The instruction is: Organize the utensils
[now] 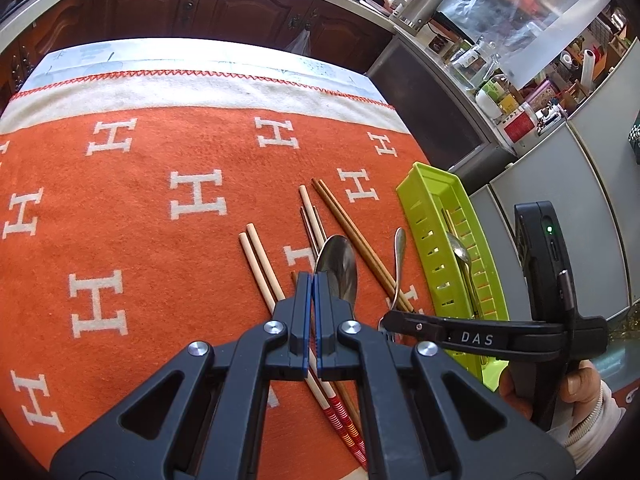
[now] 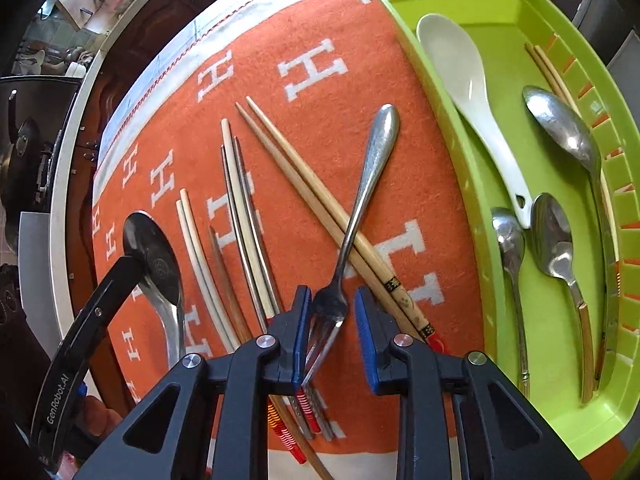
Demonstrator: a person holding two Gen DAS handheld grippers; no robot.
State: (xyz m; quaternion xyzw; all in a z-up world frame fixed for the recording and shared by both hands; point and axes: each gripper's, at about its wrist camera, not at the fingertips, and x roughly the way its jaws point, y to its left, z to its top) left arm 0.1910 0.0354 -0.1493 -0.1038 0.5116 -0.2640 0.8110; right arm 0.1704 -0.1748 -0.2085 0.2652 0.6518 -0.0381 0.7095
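The right gripper point(image 2: 333, 312) points steeply down with its jaws parted narrowly on either side of the fork point(image 2: 335, 304), whose handle crosses the brown chopsticks point(image 2: 320, 200) ahead of it. The left gripper point(image 1: 311, 280) is fully closed, the large spoon point(image 1: 338, 268) just right of its fingertips. The green tray point(image 2: 452, 128) lies right of the right gripper.

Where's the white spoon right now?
In the right wrist view, the white spoon lies inside the green tray, along its left wall, handle end beside two metal spoons.
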